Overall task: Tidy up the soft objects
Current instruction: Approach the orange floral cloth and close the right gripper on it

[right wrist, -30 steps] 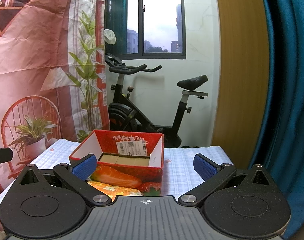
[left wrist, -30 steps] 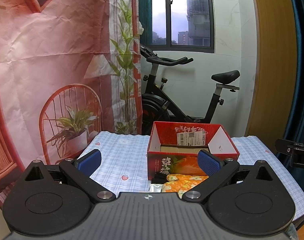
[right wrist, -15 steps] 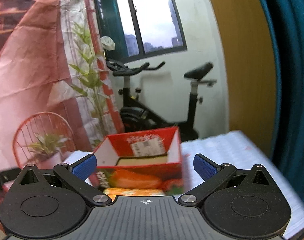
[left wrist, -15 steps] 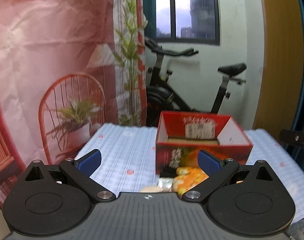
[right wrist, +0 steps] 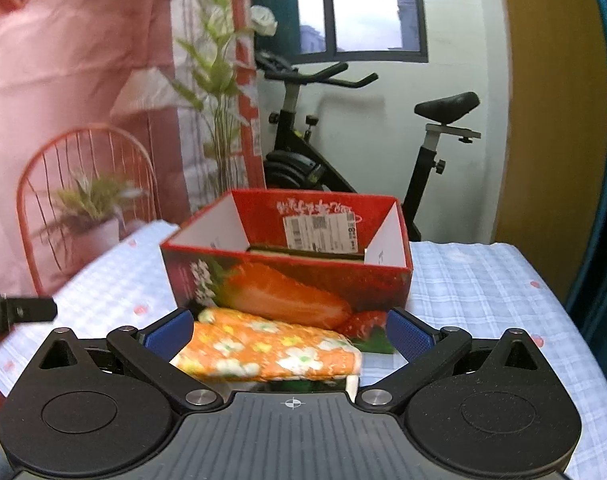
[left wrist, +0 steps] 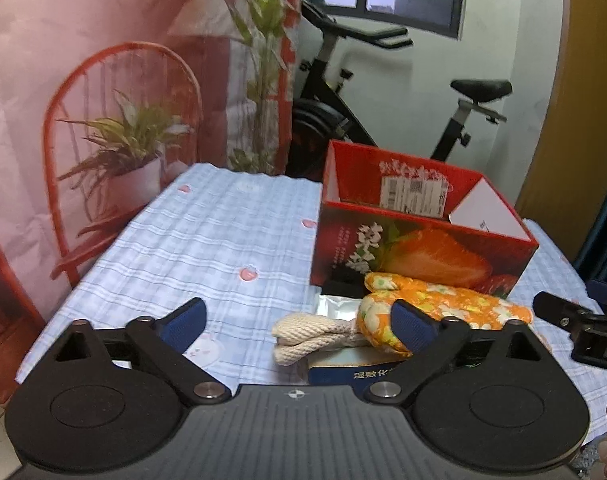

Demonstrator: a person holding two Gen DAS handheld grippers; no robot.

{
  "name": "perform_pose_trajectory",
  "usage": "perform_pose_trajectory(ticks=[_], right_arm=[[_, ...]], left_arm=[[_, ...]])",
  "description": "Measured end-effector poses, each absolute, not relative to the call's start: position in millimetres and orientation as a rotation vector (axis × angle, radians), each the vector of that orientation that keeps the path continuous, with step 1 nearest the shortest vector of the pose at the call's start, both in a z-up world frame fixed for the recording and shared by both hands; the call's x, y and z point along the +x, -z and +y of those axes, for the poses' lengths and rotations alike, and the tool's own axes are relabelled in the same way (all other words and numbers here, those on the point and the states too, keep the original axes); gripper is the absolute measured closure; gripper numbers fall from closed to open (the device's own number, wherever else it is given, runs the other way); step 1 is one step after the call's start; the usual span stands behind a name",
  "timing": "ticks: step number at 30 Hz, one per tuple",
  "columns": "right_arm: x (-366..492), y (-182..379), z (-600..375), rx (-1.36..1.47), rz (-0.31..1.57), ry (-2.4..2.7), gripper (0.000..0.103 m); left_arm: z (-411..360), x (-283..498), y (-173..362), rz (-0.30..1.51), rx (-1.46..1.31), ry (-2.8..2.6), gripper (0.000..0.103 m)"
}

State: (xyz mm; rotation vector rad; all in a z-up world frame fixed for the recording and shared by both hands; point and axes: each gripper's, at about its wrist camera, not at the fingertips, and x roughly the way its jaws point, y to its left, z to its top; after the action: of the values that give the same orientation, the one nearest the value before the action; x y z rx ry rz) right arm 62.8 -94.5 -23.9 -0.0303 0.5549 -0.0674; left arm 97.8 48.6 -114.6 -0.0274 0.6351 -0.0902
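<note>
The orange floral mitt [right wrist: 271,350] is lying on the checked tablecloth [right wrist: 483,280], touching the front of the red strawberry box [right wrist: 287,284]. It is sitting between the spread, empty fingers of the right gripper [right wrist: 289,334]. The left gripper [left wrist: 299,326], likewise gaping wide and holding nothing, is hovering beside the mitt [left wrist: 443,308]. Only the left wrist view is showing a cream rope bundle [left wrist: 311,336], a silver packet [left wrist: 337,306] and a blue pack [left wrist: 351,368] near the mitt.

orange floral mitt [left wrist: 443,304] | flat, touching red box [left wrist: 419,232] (open-topped)
</note>
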Motion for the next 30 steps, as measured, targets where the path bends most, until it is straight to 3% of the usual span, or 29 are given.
perform_pose_trajectory(ticks=[6, 17, 30], right_arm=[[84, 52, -106, -0.048, 0.637, 0.033, 0.021], [116, 90, -137, 0.052, 0.707, 0.052, 0.04], [104, 109, -150, 0.133, 0.712, -0.004, 0.041]], left_arm=[[26, 125, 134, 0.707, -0.048, 0.178, 0.029], [9, 151, 169, 0.815, -0.189, 0.295, 0.058], [3, 158, 188, 0.875, -0.207, 0.253, 0.058]])
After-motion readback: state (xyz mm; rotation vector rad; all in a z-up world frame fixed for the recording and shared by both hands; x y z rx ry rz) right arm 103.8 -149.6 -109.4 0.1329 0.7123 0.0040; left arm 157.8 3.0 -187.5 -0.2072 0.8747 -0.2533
